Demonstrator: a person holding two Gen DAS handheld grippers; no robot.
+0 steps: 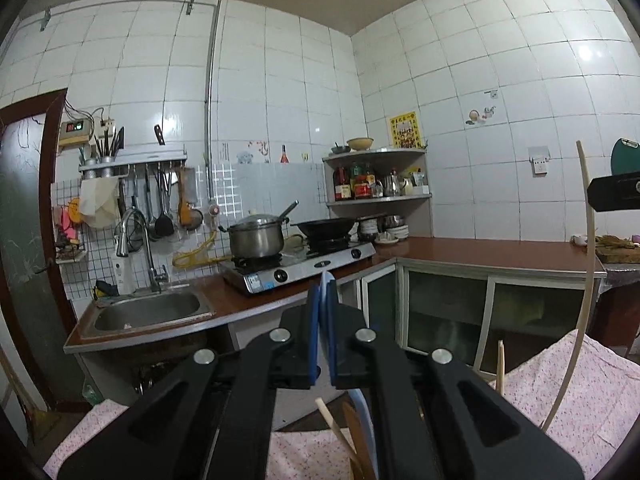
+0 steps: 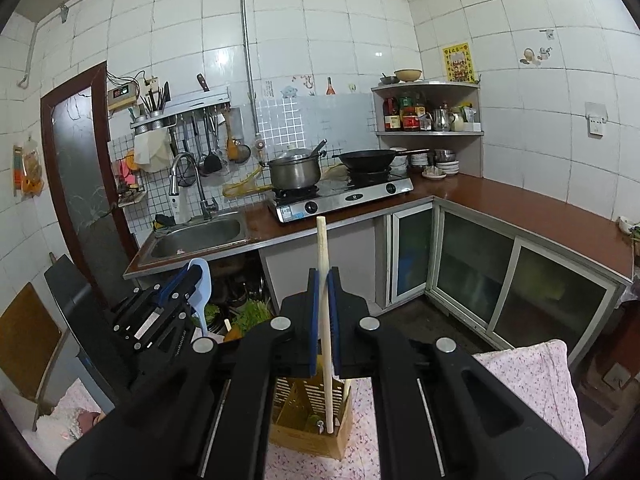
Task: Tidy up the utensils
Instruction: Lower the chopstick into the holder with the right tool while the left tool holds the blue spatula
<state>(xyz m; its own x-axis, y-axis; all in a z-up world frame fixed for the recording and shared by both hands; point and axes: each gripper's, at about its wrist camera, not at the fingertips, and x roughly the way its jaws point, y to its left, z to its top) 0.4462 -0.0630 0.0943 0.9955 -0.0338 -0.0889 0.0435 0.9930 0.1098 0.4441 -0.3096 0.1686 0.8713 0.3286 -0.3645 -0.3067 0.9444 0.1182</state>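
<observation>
My right gripper [image 2: 325, 280] clamps a pale wooden stick [image 2: 325, 292] over the wooden slotted utensil box [image 2: 310, 424], my left gripper [image 1: 323, 292] pinches a light-blue plastic spoon [image 2: 202, 280]; next, I judge, lower each into a slot.

Pot [image 2: 295, 171] on stove [image 2: 340, 196], sink [image 2: 200, 236] to its left.

Left hand-held gripper [image 2: 191, 280] level, jaws clamped. Right hand-held gripper [image 2: 323, 276] tilted slightly down, jaws clamped.
</observation>
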